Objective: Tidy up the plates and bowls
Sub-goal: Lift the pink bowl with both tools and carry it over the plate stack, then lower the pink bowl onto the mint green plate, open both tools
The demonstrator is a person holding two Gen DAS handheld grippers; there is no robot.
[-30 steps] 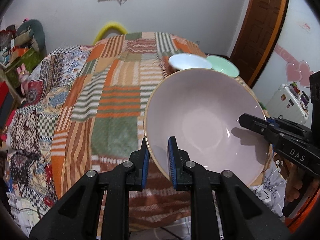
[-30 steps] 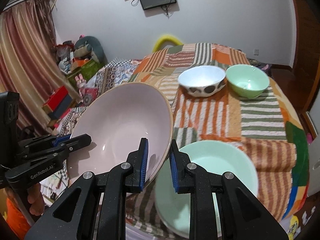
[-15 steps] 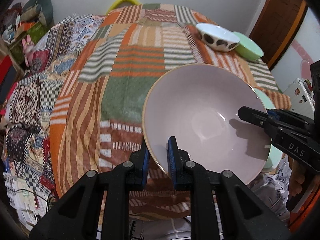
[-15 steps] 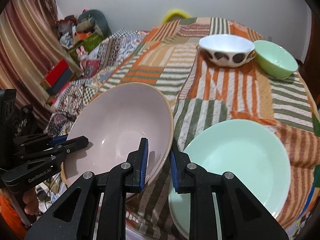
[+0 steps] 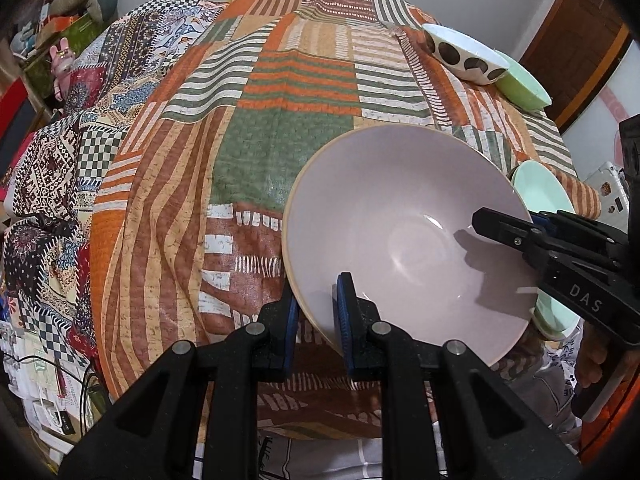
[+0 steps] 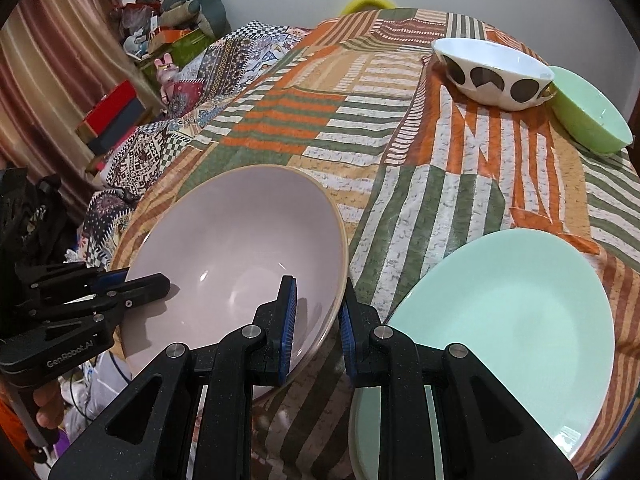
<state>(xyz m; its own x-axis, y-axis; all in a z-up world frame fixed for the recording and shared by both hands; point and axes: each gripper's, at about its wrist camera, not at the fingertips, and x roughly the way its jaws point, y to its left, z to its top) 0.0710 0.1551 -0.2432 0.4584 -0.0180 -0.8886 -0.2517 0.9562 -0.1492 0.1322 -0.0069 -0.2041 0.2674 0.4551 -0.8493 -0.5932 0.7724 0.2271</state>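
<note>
Both grippers hold one big pink bowl (image 5: 404, 236) by opposite sides of its rim. Left gripper (image 5: 316, 312) has its jaws narrow, pinching the near-left rim, one pad inside, one outside. Right gripper (image 6: 316, 316) does likewise on the right rim, jaws narrow on the wall. The bowl sits tilted at the near edge of the table (image 5: 248, 128), over the patchwork cloth; whether its base touches the cloth I cannot tell.

Step in hand, as I judge it: a two-handed carry or set-down of the pink bowl. To do it well, keep both pinches level and move the two grippers together so the rim does not twist out; lower flat, release only once the base is seated. Watch the mint plate (image 6: 512, 320) just beside on the right, as the bowl's rim could clip it.

Counts, near to far: one pink bowl, held. Mint plates: at least one, and an edge under it suggests a stack, number unclear. At the far right, one white bowl with brown spots (image 6: 492, 72) and one green bowl (image 6: 588, 116), touching or nearly so.
</note>
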